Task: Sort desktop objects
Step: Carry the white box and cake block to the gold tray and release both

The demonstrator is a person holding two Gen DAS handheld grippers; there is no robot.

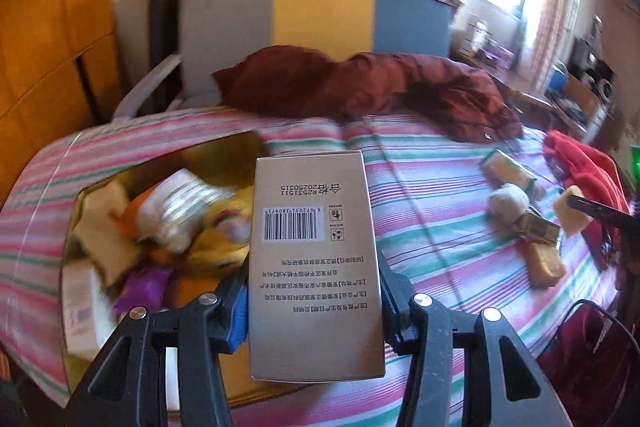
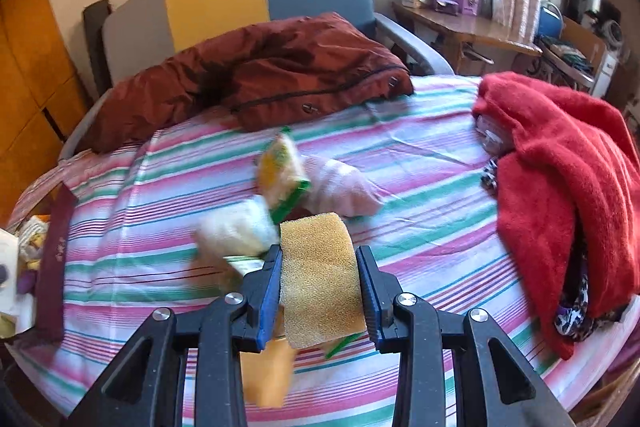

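My left gripper (image 1: 314,291) is shut on a silver carton with a barcode (image 1: 312,259), held above the right edge of an open box (image 1: 76,215) that holds several items. My right gripper (image 2: 318,267) is shut on a yellow sponge (image 2: 320,275), raised over the striped bed sheet (image 2: 420,155). Below it lie a yellow-green sponge pack (image 2: 282,171), a white bundle (image 2: 236,227), a pinkish sock-like bundle (image 2: 340,183) and an orange sponge (image 2: 266,371). The right gripper's finger with the sponge also shows in the left wrist view (image 1: 572,211).
A dark red jacket (image 2: 280,71) lies at the head of the bed. Red clothing (image 2: 560,167) is piled on the right side. A dark red strap (image 2: 54,259) lies at the left. A desk with boxes (image 2: 460,23) stands beyond the bed.
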